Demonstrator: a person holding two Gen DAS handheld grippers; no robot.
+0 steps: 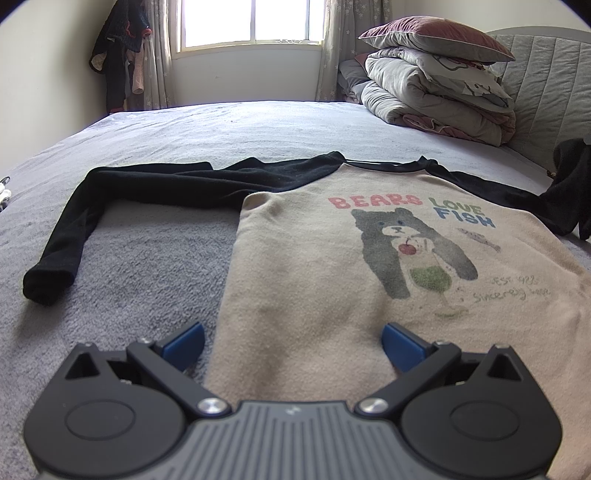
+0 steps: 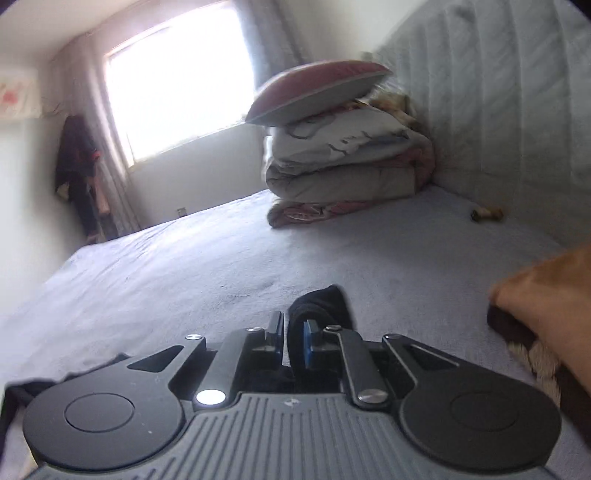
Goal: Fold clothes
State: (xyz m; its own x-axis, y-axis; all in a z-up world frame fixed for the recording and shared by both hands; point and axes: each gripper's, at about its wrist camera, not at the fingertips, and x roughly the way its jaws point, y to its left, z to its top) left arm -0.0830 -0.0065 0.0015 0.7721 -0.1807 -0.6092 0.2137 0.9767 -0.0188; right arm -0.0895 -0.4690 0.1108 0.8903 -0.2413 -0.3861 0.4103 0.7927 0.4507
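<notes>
Two views, L wrist first: the left gripper [image 1: 293,341] hovers low over the hem of the sweatshirt [image 1: 332,280], fingers [image 1: 184,341] spread wide w/ nothing between them. The sweatshirt lies front-up on the bed [image 1: 184,125], beige body w/ a bear print [image 1: 410,251] and "BEARS LOVE FISH" lettering, black collar and black sleeves. One black sleeve [image 1: 110,199] stretches out across the bed, bent at the elbow, cuff lying near the bed's near side. The other sleeve [image 1: 561,199] runs off toward the frame's right edge, bunched and raised. Far corner by the headboard [image 1: 546,85]: folded bedding stack [image 1: 436,99] w/ a pillow [image 1: 436,37] on top; window [image 1: 251,22] behind.

R wrist view, blurry: the right gripper [image 2: 293,341] has its fingers [image 2: 308,345] clamped on black sleeve fabric [image 2: 321,302], which pokes up beyond the tips, above the bed [image 2: 184,266]. A brown cushion-like item [image 2: 546,306] sits at right edge; can't tell what it is. Bedding stack [image 2: 343,173] and pillow [image 2: 317,88] ahead, small object [image 2: 487,214] near headboard [image 2: 498,92], unclear what
</notes>
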